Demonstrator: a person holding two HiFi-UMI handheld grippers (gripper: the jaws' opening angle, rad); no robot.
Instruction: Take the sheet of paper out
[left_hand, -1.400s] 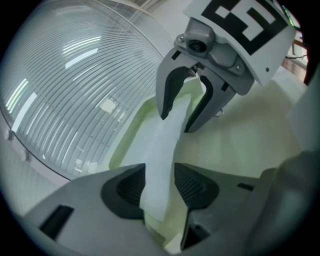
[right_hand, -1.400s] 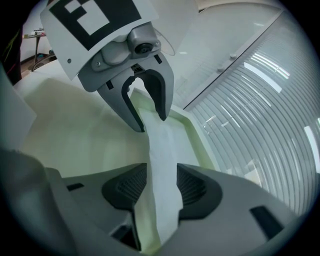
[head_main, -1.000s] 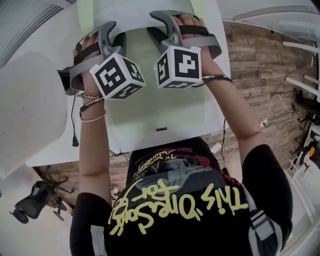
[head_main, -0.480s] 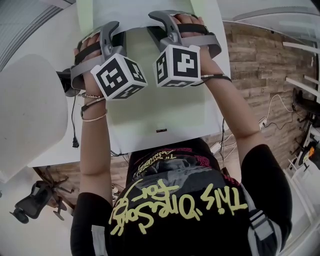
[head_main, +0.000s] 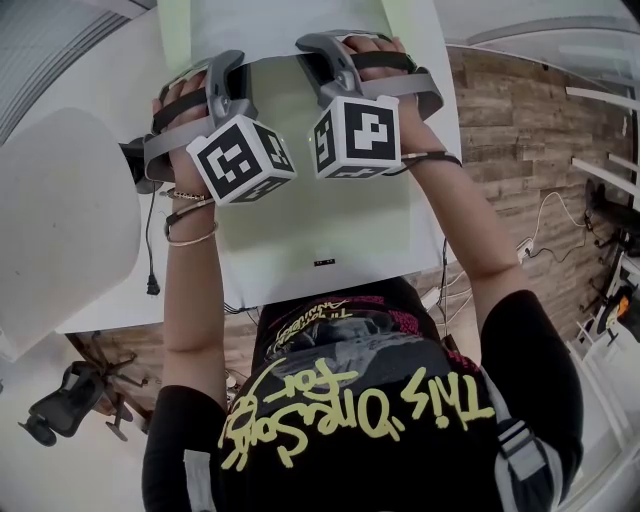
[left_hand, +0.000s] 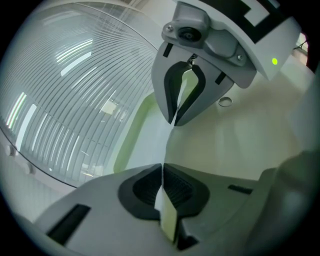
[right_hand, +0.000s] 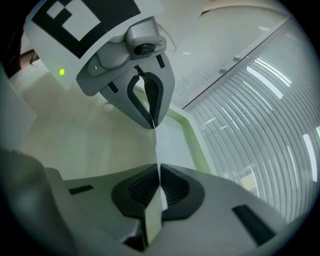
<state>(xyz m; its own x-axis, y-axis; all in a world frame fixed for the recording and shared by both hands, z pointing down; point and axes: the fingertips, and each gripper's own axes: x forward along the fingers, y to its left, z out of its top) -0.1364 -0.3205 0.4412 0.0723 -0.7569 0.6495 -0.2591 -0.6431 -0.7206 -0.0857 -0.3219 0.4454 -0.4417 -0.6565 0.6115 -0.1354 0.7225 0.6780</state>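
Observation:
A pale green mat (head_main: 340, 215) lies on the white table (head_main: 110, 290), with a white sheet framed in green (head_main: 290, 20) at its far end. Both grippers hang side by side above it and point away from me. My left gripper (left_hand: 162, 167) has just been closing and is now shut on the edge of a thin pale sheet (left_hand: 169, 217), seen edge-on. Just ahead of it, my right gripper (left_hand: 173, 121) pinches the same edge. The right gripper view mirrors this: the right gripper (right_hand: 159, 167) has just closed on the sheet (right_hand: 152, 220), with the left gripper (right_hand: 152, 125) beyond. In the head view, hands and marker cubes hide the jaws.
A white chair (head_main: 60, 230) stands at the table's left, with a black cable (head_main: 150, 255) hanging beside it. The table's near edge is by my body, and wooden floor (head_main: 520, 130) shows to the right. A ribbed glass wall (left_hand: 65, 100) runs beyond the table.
Both hands stay where they were. My fingers have drawn in on both handles, and the marker cubes have shifted slightly.

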